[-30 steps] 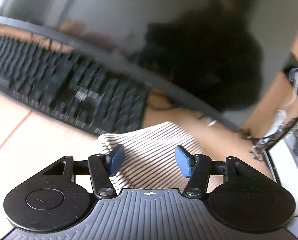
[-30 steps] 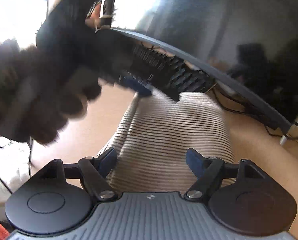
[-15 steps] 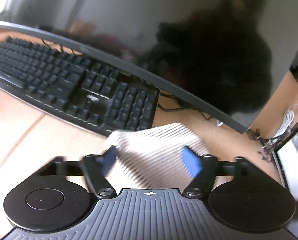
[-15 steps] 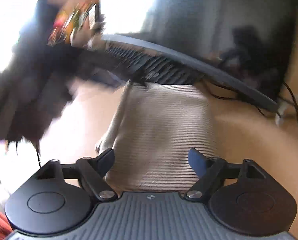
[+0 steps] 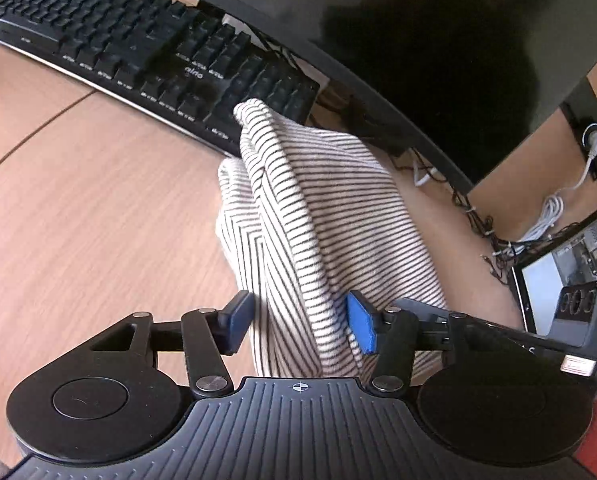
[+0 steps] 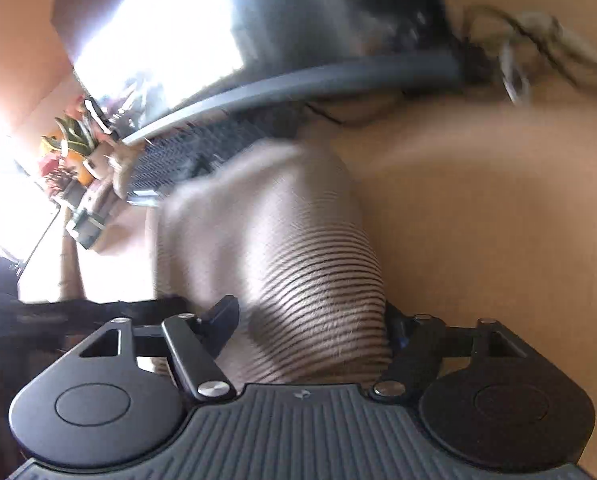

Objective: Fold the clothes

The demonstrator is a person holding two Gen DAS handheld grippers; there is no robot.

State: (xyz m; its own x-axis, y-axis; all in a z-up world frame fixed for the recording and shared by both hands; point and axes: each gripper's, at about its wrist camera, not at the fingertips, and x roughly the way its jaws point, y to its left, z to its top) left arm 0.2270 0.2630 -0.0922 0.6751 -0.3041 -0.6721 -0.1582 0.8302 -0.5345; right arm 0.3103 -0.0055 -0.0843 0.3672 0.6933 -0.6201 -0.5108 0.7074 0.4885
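Note:
A white garment with thin dark stripes point(image 5: 318, 200) lies bunched on the wooden desk point(image 5: 78, 220), its far corner resting on the keyboard. My left gripper point(image 5: 300, 322) is closing on a raised ridge of it. The right pad point(image 5: 360, 328) presses into the cloth and the left pad sits at its edge. In the blurred right wrist view the same garment point(image 6: 298, 240) fills my right gripper point(image 6: 308, 326), whose jaws are also closing. Its right fingertip is buried in the fabric.
A black keyboard point(image 5: 138, 40) and a dark curved monitor point(image 5: 418, 20) stand just behind the garment. Cables point(image 5: 550, 216) and a second screen point(image 5: 546, 280) crowd the right. A plant and small items point(image 6: 74, 140) sit at the desk's far left.
Both grippers have dropped in closer over the garment and narrowed their jaws. The cloth, flat before, now stands bunched between them. The right view has rolled.

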